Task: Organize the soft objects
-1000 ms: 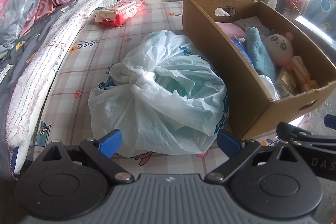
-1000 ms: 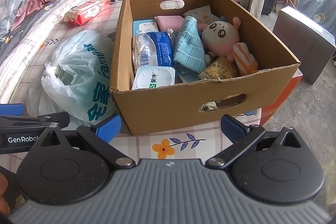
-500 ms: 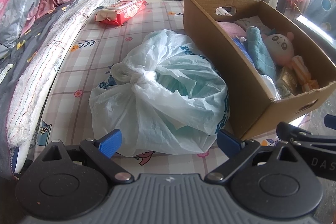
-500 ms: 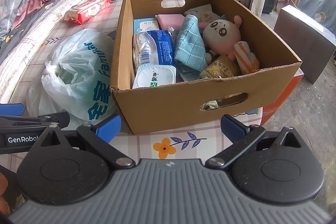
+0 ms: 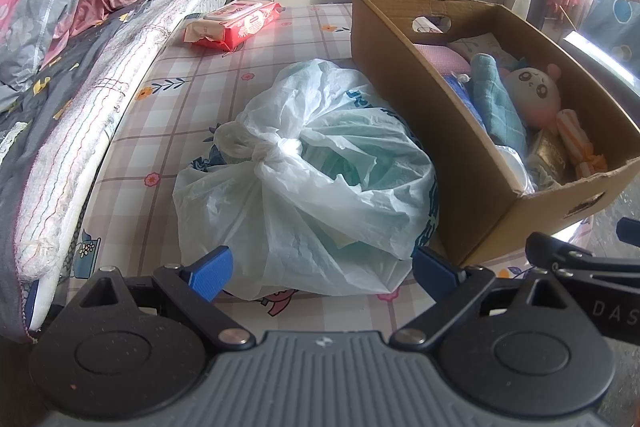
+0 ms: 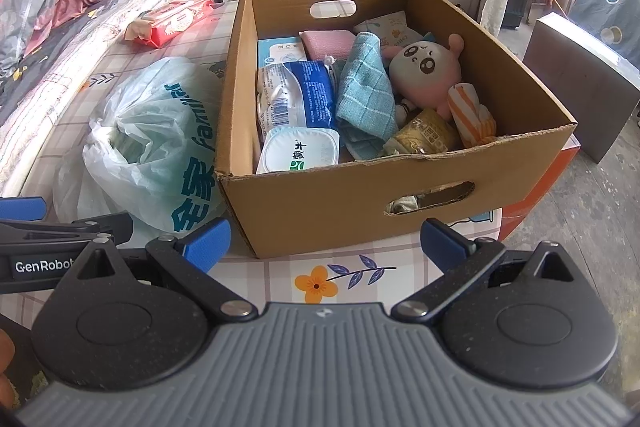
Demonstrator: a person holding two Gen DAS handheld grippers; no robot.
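— Where is the plastic bag [image 5: 304,183]?

— On the bed, touching the cardboard box [image 6: 360,203], near the front edge.

— Heavy?

— Looks soft and light (slippery too). Pinch its knot [image 5: 276,151].

— The claws?

— Left claw [image 5: 320,265] and right claw [image 6: 324,241] are both spread wide, holding nothing.

A bed mattress covered by a pale checked sheet with small flower prints [image 5: 188,115] carries everything here. Directly on it lies a knotted, translucent white plastic bag with blue-green lettering [image 5: 320,187], its right side touching a brown open-topped cardboard box with cut-out handles [image 6: 320,203]. Farther back on the sheet rests a red rectangular pack of wet wipes [image 5: 236,23], well apart from the bag. Along the sheet's left edge runs a long, white quilted pad [image 5: 96,115].
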